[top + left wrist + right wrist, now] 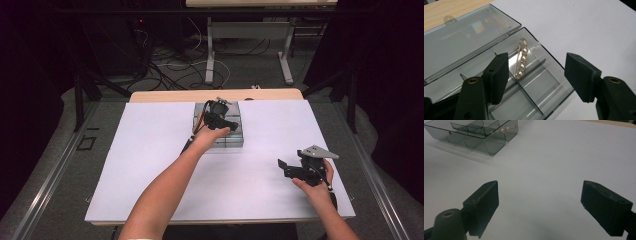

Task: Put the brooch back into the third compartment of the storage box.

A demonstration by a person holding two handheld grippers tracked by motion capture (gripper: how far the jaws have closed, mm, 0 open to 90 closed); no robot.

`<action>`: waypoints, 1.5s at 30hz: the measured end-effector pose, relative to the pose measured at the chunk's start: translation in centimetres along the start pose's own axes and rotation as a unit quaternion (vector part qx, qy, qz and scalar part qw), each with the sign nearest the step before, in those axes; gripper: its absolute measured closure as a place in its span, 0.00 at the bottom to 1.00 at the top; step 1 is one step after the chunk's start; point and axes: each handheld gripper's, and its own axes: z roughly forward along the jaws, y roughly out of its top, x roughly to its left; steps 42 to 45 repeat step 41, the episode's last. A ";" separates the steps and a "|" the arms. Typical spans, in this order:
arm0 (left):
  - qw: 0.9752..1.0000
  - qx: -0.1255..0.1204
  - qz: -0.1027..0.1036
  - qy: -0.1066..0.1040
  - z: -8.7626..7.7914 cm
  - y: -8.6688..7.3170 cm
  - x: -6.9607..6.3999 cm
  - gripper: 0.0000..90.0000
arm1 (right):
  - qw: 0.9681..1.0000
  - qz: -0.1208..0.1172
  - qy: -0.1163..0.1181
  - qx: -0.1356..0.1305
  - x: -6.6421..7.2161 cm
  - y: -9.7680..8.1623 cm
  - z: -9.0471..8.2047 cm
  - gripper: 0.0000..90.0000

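Note:
A clear smoky plastic box with divided compartments lies open, its lid folded flat behind it. A gold safety pin with several pearl beads rests in the far compartment, leaning against a divider. My left gripper hovers over the box with its jaws apart and nothing between the pads. In the high view the left gripper is above the box at the table's far middle. My right gripper stands open over the white sheet at the right, well away from the box.
A white sheet covers most of the wooden table. Beyond the table are cables and metal table legs on the floor. Dark curtains stand at both sides.

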 end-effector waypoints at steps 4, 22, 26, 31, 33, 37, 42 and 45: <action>1.000 -0.009 0.000 -0.014 -0.6 -0.9 -0.7 0.40 | 1.000 0.003 -0.002 0.001 0.0 0.0 0.0 0.16; 0.999 -0.040 0.028 -0.022 -3.5 -5.2 -2.0 0.25 | 1.000 0.000 -0.001 0.002 0.2 0.0 0.1 0.16; 0.998 -0.053 0.020 -0.025 -4.3 -6.6 -1.9 0.19 | 1.000 0.000 0.000 0.001 0.2 0.0 0.1 0.16; 0.997 -0.069 0.004 -0.023 -5.4 -8.7 -1.2 0.16 | 1.000 0.001 -0.001 0.003 0.2 0.0 0.1 0.16; 0.997 -0.072 0.001 -0.016 -5.7 -9.6 -1.0 0.11 | 1.000 0.001 -0.001 0.003 0.2 -0.1 0.1 0.16; 0.997 -0.079 -0.010 -0.004 -6.4 -11.4 -0.5 0.09 | 1.000 0.000 -0.002 0.003 0.2 -0.1 0.2 0.16; 0.995 -0.098 -0.033 0.002 -7.0 -12.8 0.2 0.03 | 1.000 0.005 -0.001 0.006 0.3 -0.1 0.2 0.16; 0.995 -0.098 -0.033 0.002 -7.0 -12.8 0.2 0.03 | 1.000 0.005 -0.001 0.006 0.3 -0.1 0.2 0.16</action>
